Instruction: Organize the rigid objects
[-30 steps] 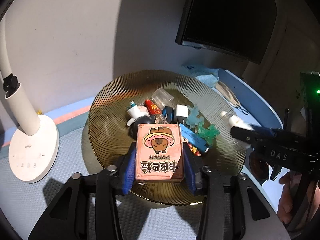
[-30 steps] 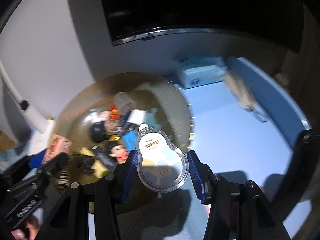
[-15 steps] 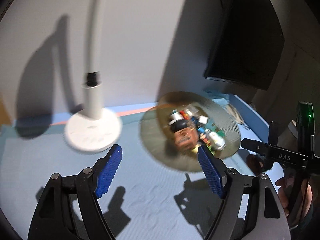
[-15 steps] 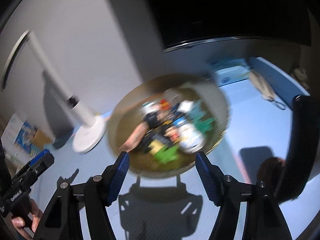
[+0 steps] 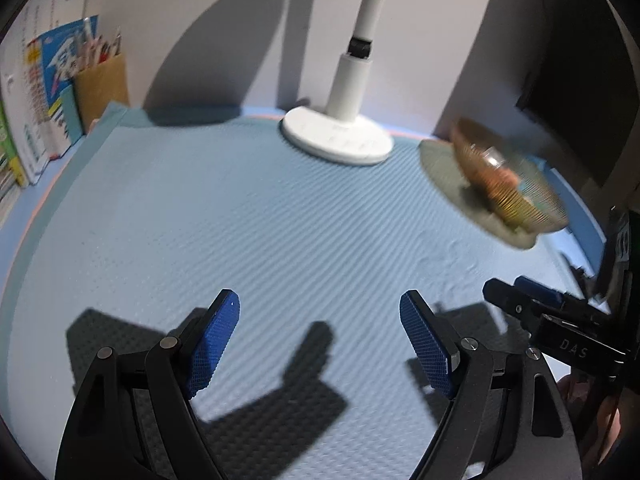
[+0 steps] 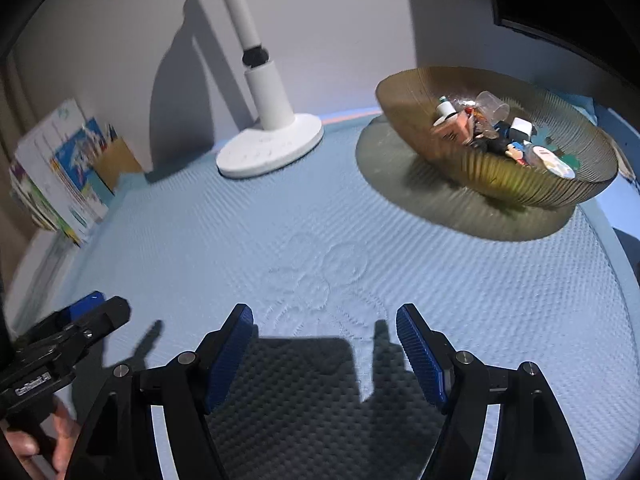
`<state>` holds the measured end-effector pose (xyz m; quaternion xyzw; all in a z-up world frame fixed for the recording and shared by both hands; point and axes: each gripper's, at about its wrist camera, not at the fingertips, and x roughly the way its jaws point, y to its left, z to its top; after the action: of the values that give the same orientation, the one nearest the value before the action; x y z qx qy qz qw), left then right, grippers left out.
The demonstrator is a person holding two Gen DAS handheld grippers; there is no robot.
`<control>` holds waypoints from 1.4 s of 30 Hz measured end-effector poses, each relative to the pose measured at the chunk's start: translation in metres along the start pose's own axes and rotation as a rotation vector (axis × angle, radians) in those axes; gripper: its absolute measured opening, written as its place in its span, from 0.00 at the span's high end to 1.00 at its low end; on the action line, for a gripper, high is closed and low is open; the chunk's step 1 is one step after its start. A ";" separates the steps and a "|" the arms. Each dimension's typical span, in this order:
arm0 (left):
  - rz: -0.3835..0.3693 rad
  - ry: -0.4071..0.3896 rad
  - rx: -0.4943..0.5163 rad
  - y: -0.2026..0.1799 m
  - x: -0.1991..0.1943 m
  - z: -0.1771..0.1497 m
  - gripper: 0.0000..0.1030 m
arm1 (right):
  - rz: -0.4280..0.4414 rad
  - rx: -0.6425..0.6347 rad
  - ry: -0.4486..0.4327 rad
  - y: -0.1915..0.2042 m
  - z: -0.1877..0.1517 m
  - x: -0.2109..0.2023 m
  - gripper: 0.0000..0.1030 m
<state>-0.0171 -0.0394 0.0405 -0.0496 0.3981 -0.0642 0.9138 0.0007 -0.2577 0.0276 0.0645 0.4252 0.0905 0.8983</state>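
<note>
Right wrist view: the ribbed amber glass bowl (image 6: pixel 520 184) sits far right on the blue worktop mat (image 6: pixel 320 240), full of small toys, beside a white lamp base (image 6: pixel 272 148). Right gripper (image 6: pixel 325 354) and left gripper (image 5: pixel 320 344) have just been opening; jaws apart, nothing between them.

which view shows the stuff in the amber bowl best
The right wrist view. There the ribbed amber bowl is fairly sharp and seen from above its rim, so the small items piled inside show. In the left wrist view the bowl is blurred, nearly side-on at the right edge, contents indistinct.
</note>
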 end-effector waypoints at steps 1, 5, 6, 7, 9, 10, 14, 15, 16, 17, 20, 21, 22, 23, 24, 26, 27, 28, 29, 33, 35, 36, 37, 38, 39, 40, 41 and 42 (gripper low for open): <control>0.016 -0.002 0.006 0.002 0.002 -0.006 0.21 | -0.018 -0.016 -0.006 0.002 -0.004 0.004 0.29; 0.047 0.005 0.000 0.006 0.012 -0.016 0.21 | -0.033 -0.051 -0.031 0.009 -0.009 0.005 0.24; 0.042 -0.002 -0.007 0.008 0.012 -0.014 0.21 | -0.038 -0.052 -0.038 0.009 -0.009 0.005 0.16; 0.045 -0.012 -0.014 0.010 0.010 -0.016 0.21 | -0.045 -0.047 -0.037 0.009 -0.009 0.006 0.15; 0.046 -0.009 -0.032 0.014 0.011 -0.017 0.21 | -0.050 -0.049 -0.022 0.009 -0.009 0.010 0.15; 0.035 -0.009 -0.039 0.015 0.011 -0.017 0.21 | -0.046 -0.054 -0.023 0.009 -0.007 0.011 0.15; 0.019 -0.022 -0.071 0.021 0.009 -0.017 0.21 | -0.084 -0.081 -0.059 0.016 -0.007 0.008 0.15; 0.019 -0.020 -0.072 0.021 0.009 -0.017 0.21 | -0.084 -0.087 -0.064 0.018 -0.007 0.007 0.15; 0.015 -0.014 -0.069 0.020 0.009 -0.018 0.21 | -0.084 -0.095 -0.070 0.019 -0.007 0.006 0.15; 0.012 -0.007 -0.061 0.019 0.010 -0.018 0.21 | -0.089 -0.103 -0.077 0.020 -0.007 0.005 0.15; 0.015 -0.008 -0.044 0.015 0.011 -0.018 0.21 | -0.106 -0.116 -0.096 0.022 -0.010 0.002 0.14; 0.011 -0.008 -0.041 0.015 0.011 -0.018 0.21 | -0.108 -0.119 -0.099 0.022 -0.010 0.001 0.13; 0.010 -0.007 -0.041 0.015 0.011 -0.018 0.20 | -0.110 -0.120 -0.100 0.022 -0.010 0.001 0.13; 0.011 -0.004 -0.043 0.015 0.011 -0.018 0.20 | -0.113 -0.120 -0.101 0.022 -0.010 0.001 0.12; 0.010 0.002 -0.048 0.016 0.012 -0.018 0.19 | -0.113 -0.119 -0.100 0.022 -0.010 0.001 0.12; -0.003 0.013 -0.060 0.018 0.013 -0.018 0.19 | -0.109 -0.115 -0.094 0.021 -0.010 0.001 0.12; -0.006 0.014 -0.069 0.020 0.013 -0.018 0.19 | -0.109 -0.113 -0.091 0.021 -0.009 0.002 0.12; -0.008 0.013 -0.073 0.021 0.013 -0.018 0.19 | -0.108 -0.112 -0.087 0.021 -0.009 0.002 0.12; -0.012 0.012 -0.078 0.022 0.013 -0.018 0.19 | -0.106 -0.110 -0.083 0.020 -0.009 0.003 0.12; -0.010 0.012 -0.085 0.023 0.013 -0.018 0.19 | -0.107 -0.102 -0.080 0.020 -0.008 0.003 0.12; -0.008 0.012 -0.083 0.021 0.013 -0.019 0.19 | -0.108 -0.102 -0.075 0.020 -0.008 0.004 0.12; -0.007 0.013 -0.081 0.021 0.013 -0.019 0.19 | -0.110 -0.100 -0.071 0.020 -0.008 0.005 0.11; -0.006 0.014 -0.079 0.021 0.013 -0.019 0.19 | -0.112 -0.099 -0.066 0.020 -0.008 0.006 0.11; -0.005 0.015 -0.077 0.020 0.013 -0.019 0.18 | -0.118 -0.096 -0.059 0.019 -0.008 0.007 0.11; -0.005 0.015 -0.076 0.020 0.013 -0.019 0.18 | -0.119 -0.095 -0.056 0.018 -0.008 0.007 0.11; -0.006 0.015 -0.076 0.020 0.013 -0.019 0.18 | -0.120 -0.093 -0.055 0.016 -0.007 0.008 0.11; -0.005 0.016 -0.076 0.020 0.013 -0.019 0.18 | -0.120 -0.090 -0.055 0.015 -0.007 0.008 0.11; -0.005 0.017 -0.076 0.020 0.013 -0.019 0.18 | -0.120 -0.088 -0.055 0.015 -0.007 0.008 0.11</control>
<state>-0.0210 -0.0224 0.0153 -0.0849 0.4077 -0.0515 0.9077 -0.0020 -0.2408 0.0202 0.0017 0.3989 0.0534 0.9154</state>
